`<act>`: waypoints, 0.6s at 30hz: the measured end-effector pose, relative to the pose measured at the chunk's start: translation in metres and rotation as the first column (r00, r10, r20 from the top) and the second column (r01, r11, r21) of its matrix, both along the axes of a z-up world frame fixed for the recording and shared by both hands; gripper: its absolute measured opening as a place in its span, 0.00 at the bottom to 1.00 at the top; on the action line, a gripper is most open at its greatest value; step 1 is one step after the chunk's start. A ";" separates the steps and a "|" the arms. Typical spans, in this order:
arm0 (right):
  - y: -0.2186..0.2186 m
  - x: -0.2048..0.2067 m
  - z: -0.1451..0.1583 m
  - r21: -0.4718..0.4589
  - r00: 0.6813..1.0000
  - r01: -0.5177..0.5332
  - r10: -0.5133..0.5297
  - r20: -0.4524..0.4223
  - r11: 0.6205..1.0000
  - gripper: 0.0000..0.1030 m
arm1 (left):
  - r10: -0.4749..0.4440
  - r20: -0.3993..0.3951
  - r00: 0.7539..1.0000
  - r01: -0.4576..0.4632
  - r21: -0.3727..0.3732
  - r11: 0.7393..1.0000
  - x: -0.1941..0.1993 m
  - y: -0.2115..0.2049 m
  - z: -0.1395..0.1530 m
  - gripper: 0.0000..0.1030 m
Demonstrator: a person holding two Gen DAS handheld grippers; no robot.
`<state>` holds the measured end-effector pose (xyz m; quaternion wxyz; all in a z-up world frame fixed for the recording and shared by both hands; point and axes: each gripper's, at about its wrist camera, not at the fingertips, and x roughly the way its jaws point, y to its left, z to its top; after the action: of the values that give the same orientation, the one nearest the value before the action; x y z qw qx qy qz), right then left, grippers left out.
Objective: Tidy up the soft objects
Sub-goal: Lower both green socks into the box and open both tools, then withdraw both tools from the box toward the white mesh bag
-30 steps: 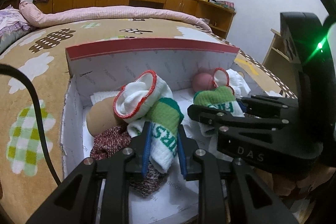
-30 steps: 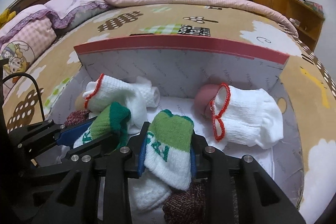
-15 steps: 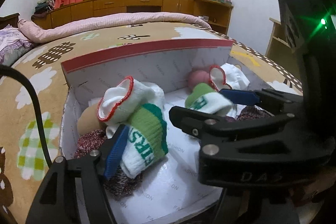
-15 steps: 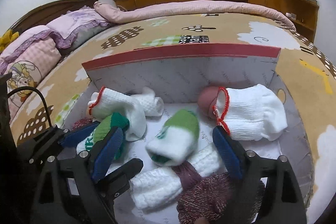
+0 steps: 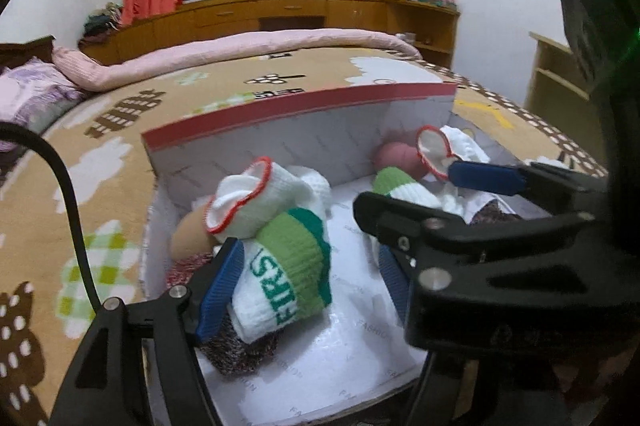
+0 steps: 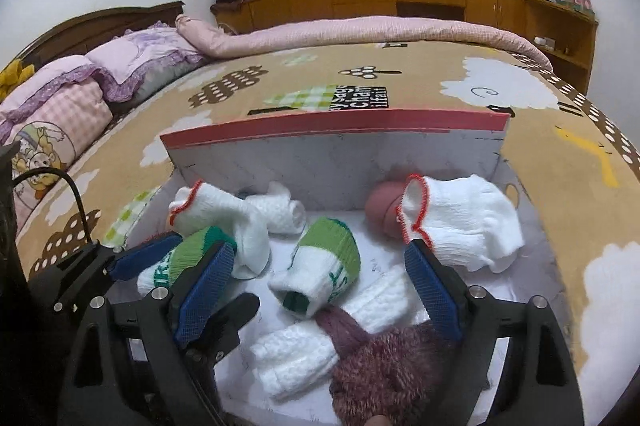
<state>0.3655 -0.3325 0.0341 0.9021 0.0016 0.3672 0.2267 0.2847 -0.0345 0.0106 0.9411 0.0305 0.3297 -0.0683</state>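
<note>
Black tongs point(image 6: 320, 290) (blue pads, silver screws)

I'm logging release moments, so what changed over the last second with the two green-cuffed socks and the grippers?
Both grippers let go. The left gripper opened off the left green-cuffed sock, which lies on the left pile. The right gripper opened and the right green-cuffed sock dropped onto the floor of the box. The white red-trimmed sock stayed put.

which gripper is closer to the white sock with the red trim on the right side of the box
Right. The right gripper hangs open with one blue pad beside that white red-trimmed sock. The left gripper sits at the far left of the box, around a green-cuffed sock.
</note>
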 end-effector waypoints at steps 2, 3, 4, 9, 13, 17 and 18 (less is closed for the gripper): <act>-0.001 -0.002 0.003 -0.006 1.000 0.019 -0.020 -0.011 1.000 0.87 | 0.012 0.009 1.000 -0.012 0.005 1.000 -0.002 -0.001 0.003 0.72; -0.001 -0.004 0.004 -0.019 1.000 0.028 -0.028 -0.004 0.999 0.87 | 0.018 0.014 1.000 -0.019 0.005 1.000 -0.002 -0.001 0.004 0.72; 0.000 -0.006 0.005 -0.042 0.999 0.036 -0.036 0.003 0.998 0.87 | 0.030 0.016 0.999 -0.030 0.008 1.000 -0.002 0.000 0.004 0.73; -0.006 -0.010 0.007 -0.061 0.996 0.084 -0.084 -0.001 0.995 0.87 | 0.076 -0.009 0.997 -0.076 -0.009 0.997 -0.001 0.006 0.002 0.73; -0.009 -0.018 0.012 -0.065 0.994 0.104 -0.102 0.034 0.992 0.87 | 0.084 0.026 0.996 -0.084 0.022 0.996 -0.006 0.004 0.004 0.73; -0.013 -0.024 0.016 -0.095 0.988 0.150 -0.146 0.045 0.984 0.87 | 0.081 0.061 0.995 -0.082 0.028 0.996 -0.012 0.001 0.013 0.74; -0.016 -0.024 0.017 -0.095 0.987 0.158 -0.155 0.036 0.983 0.87 | 0.080 0.064 0.995 -0.082 0.030 0.996 -0.014 0.001 0.015 0.74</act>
<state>0.3413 -0.3484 0.0514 0.9213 -0.0168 0.3636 0.1369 0.2707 -0.0339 0.0258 0.9524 0.0345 0.3019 -0.0239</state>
